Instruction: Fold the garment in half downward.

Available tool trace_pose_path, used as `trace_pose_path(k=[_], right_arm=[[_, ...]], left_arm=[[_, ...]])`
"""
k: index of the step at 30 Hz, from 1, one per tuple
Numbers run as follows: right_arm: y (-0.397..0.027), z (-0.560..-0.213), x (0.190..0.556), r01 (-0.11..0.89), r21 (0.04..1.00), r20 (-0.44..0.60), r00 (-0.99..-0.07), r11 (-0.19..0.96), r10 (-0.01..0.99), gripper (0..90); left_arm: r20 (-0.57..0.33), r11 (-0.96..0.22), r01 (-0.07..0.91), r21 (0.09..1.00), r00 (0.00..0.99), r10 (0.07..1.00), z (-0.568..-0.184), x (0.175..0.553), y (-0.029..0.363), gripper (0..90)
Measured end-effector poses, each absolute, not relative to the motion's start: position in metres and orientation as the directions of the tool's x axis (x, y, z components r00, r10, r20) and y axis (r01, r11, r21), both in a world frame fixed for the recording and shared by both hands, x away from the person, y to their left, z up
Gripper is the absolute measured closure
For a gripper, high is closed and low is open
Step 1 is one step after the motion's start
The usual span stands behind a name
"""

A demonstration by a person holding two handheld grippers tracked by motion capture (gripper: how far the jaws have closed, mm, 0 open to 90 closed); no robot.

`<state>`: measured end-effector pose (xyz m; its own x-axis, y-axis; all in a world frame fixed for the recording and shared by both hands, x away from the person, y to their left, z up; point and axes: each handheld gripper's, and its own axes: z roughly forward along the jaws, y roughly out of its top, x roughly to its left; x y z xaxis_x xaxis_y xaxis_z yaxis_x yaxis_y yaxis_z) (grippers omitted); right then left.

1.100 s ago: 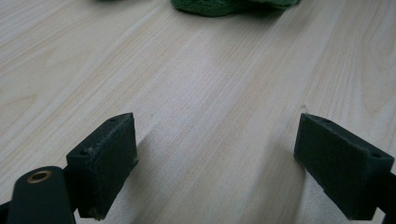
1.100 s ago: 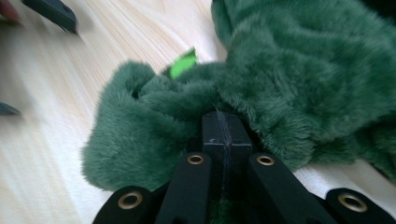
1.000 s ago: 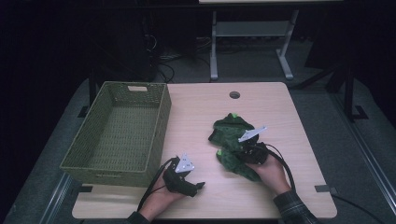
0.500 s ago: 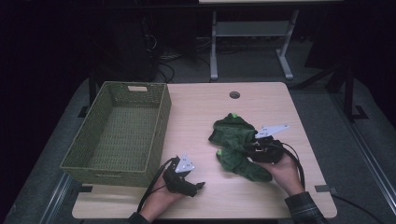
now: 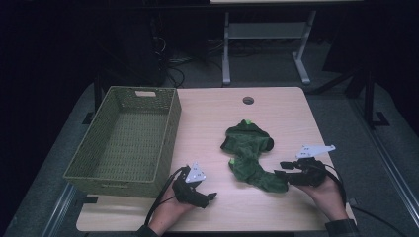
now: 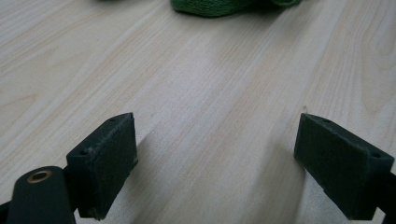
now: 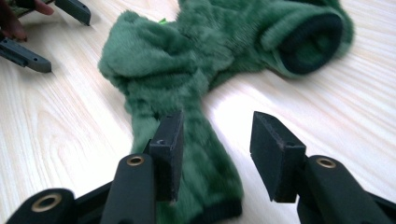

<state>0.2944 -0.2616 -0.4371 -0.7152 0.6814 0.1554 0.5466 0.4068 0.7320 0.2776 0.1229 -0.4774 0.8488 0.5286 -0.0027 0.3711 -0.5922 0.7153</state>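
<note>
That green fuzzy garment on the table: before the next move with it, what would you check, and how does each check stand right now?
1. Right gripper let go of the green garment: ok; its jaws have just been opening, and the sleeve end lies between them unpressed.
2. Left gripper free: ok; jaws wide apart over bare table.
3. Garment fully on the table: ok; no part hangs over an edge.
4. Garment spread flat: not ok; it lies bunched and twisted.
5. Basket ready to take something: ok; it stands upright and open-topped, at the table's left.
6. Grippers well apart from each other: ok.
</note>
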Motion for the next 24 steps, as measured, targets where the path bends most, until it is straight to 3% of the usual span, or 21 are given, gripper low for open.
trace_pose_path(k=[18,24], right_arm=[[-0.296,-0.465,0.247,0.606,0.701,0.209,-0.678,0.375,0.705,52.4],[-0.288,-0.471,0.247,0.619,0.679,0.236,-0.694,0.395,0.680,59.1]], left_arm=[[-0.001,-0.593,0.370,0.715,0.849,0.528,-0.477,0.278,0.123,12.2],[-0.001,-0.593,0.370,0.715,0.849,0.528,-0.477,0.278,0.123,12.2]])
